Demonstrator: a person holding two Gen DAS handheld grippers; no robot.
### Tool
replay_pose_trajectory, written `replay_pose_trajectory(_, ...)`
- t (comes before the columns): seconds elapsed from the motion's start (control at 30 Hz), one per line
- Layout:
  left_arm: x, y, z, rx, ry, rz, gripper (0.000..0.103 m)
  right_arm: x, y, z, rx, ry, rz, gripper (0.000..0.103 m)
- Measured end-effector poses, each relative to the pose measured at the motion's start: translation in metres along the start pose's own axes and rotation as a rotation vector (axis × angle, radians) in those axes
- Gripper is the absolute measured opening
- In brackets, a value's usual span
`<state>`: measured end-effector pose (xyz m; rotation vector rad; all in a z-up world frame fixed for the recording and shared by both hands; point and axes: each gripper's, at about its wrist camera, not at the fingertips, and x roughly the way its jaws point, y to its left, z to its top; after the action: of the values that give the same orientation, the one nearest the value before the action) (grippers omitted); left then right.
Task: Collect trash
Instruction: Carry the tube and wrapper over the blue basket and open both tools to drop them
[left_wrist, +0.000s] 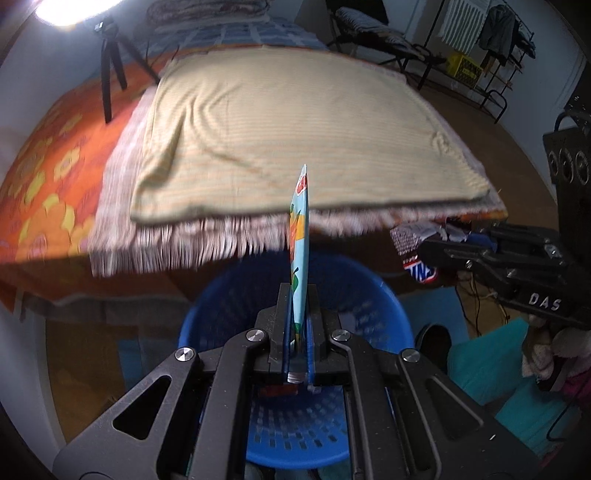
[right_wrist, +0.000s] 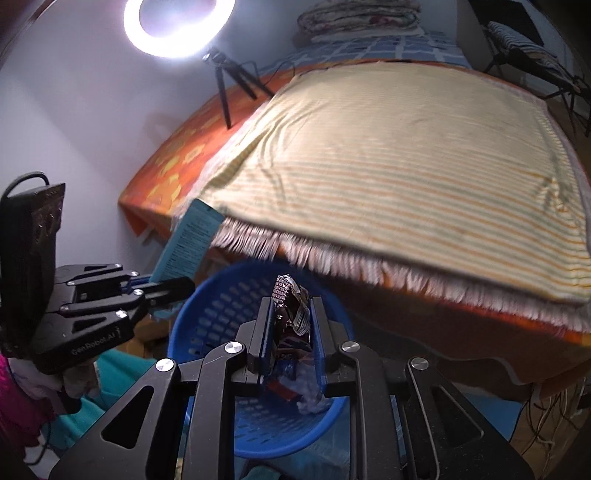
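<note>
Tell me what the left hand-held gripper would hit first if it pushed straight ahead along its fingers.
Probably the far inner wall of the blue basket. The left hand-held gripper, shut on a flat light-blue carton, points over the basket's mouth. Aimed slightly higher, it would meet the bed's fringed blanket; depth is unclear.

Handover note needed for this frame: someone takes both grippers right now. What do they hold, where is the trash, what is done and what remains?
Left gripper: shut on a flat light-blue carton, held upright over the blue basket.
Right gripper: shut on crumpled wrappers, also above the basket.
Done: both pieces are picked up and brought over the basket, which stands on the floor at the edge of the bed.
Left: open both grippers to drop them in. No other trash shows on the bed's striped cloth.
</note>
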<state>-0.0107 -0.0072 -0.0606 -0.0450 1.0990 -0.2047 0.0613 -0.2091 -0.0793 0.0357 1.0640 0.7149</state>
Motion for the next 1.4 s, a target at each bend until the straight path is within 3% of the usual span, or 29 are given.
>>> replay_pose_trajectory(0.53, 0.033, 0.008, -0.039, -0.020, 0.126, 0.031, 0.004, 0.036, 0.018, -0.022, -0.048, 0.112, 0.021, 0.020)
replay_pose_trajectory(0.7, 0.040, 0.009, -0.040, -0.018, 0.150, 0.043, 0.004, 0.045, 0.021, -0.024, -0.059, 0.138, 0.019, 0.030)
replay_pose_trajectory(0.73, 0.042, 0.009, -0.040, -0.018, 0.159, 0.046, 0.007, 0.046, 0.023, -0.025, -0.065, 0.141, 0.017, 0.033)
replay_pose_trajectory(0.8, 0.045, 0.007, -0.040, -0.022, 0.173, 0.048, 0.028, 0.049, 0.025, -0.025, -0.075, 0.148, 0.012, 0.038)
replay_pose_trajectory(0.83, 0.046, 0.007, -0.041, -0.026, 0.172, 0.052, 0.045, 0.049, 0.025, -0.026, -0.078, 0.151, 0.009, 0.042)
replay_pose_trajectory(0.87, 0.045, 0.007, -0.041, -0.027, 0.165, 0.058, 0.049, 0.050, 0.026, -0.026, -0.080, 0.153, 0.006, 0.044)
replay_pose_trajectory(1.07, 0.048, 0.009, -0.043, -0.014, 0.172, 0.083, 0.049, 0.050, 0.027, -0.027, -0.083, 0.164, -0.012, 0.046)
replay_pose_trajectory(1.2, 0.047, 0.011, -0.043, -0.022, 0.167, 0.089, 0.049, 0.049, 0.025, -0.027, -0.078, 0.168, -0.012, 0.056)
replay_pose_trajectory(1.27, 0.046, 0.014, -0.043, -0.030, 0.162, 0.092, 0.056, 0.048, 0.024, -0.027, -0.074, 0.168, -0.005, 0.057)
replay_pose_trajectory(1.4, 0.045, 0.017, -0.041, -0.036, 0.155, 0.099, 0.058, 0.046, 0.021, -0.027, -0.057, 0.171, 0.000, 0.057)
